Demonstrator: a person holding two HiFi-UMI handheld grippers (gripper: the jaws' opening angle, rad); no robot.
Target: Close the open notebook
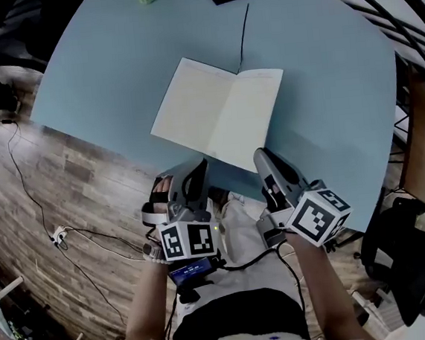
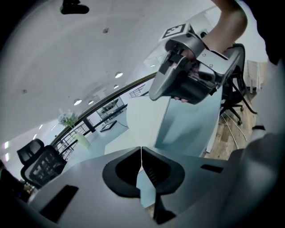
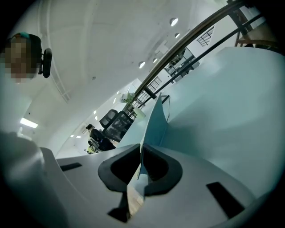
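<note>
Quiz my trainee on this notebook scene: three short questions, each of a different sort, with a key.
1. True or false: the notebook lies shut on the table.
2. What does the right gripper have between its fingers? A) an edge of the notebook B) a pen C) nothing
3. Fill in: the fingers of the left gripper stand ____ (together or apart).

Key: 1 false, it lies open; 2 A; 3 together.
</note>
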